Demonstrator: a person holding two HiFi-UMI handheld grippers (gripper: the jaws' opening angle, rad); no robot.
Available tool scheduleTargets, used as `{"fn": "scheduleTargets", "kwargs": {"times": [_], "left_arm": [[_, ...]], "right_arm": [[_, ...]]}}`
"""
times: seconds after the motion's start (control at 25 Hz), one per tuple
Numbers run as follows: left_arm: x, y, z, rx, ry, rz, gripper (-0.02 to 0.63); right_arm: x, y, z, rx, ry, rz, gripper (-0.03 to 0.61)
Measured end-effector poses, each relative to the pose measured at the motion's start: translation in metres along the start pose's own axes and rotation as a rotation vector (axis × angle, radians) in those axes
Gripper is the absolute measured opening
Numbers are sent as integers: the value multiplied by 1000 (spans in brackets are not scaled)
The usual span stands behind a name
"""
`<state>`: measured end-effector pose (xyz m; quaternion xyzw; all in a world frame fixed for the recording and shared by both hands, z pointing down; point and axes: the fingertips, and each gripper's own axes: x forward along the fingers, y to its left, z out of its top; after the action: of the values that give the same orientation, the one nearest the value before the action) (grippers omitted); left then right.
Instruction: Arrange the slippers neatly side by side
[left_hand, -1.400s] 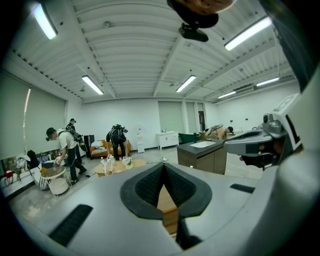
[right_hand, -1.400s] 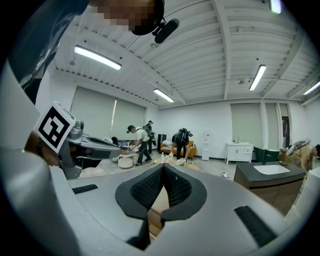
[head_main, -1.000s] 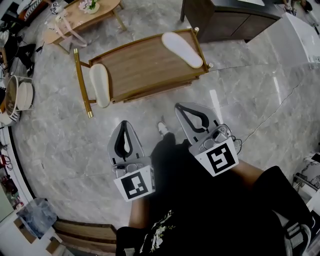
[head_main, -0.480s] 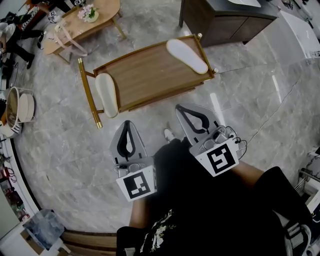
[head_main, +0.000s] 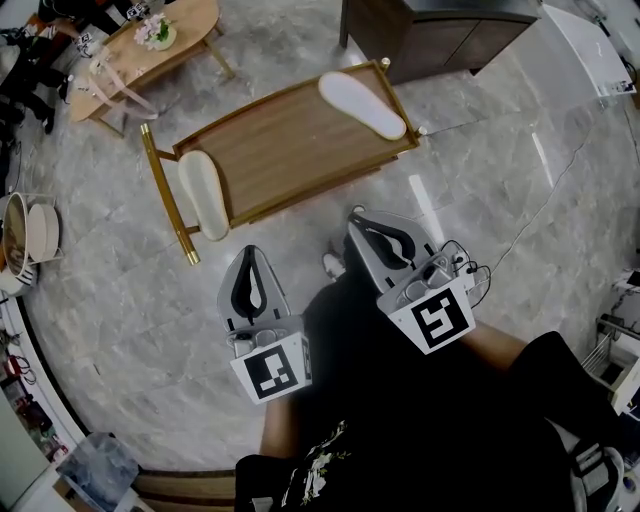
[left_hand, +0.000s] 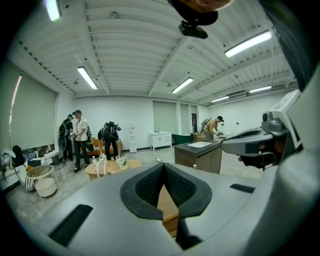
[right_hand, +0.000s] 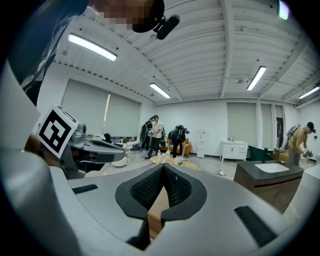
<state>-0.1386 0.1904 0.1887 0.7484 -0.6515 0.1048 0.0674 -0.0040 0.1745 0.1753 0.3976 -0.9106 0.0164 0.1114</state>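
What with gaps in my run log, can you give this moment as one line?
left claw shut, empty | right claw shut, empty | slippers apart on bench, untouched

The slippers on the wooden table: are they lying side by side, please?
No, the left slipper and the right slipper lie at opposite ends of the wooden table.

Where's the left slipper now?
Head view: left slipper lies on the rack, left end, by its gold rail; other slipper at the right end.

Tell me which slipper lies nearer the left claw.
The slipper at the left end of the wooden bench, just beyond the left claw; the other slipper lies at its far right corner.
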Motion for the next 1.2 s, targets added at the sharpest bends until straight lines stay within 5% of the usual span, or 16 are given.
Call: {"fn": "scheduleTargets", "kwargs": {"times": [1.2], "left_arm": [[97,7,10,1,86,-7,2]], "right_arm": [[80,-71,-6,46,52,27,-9]]}}
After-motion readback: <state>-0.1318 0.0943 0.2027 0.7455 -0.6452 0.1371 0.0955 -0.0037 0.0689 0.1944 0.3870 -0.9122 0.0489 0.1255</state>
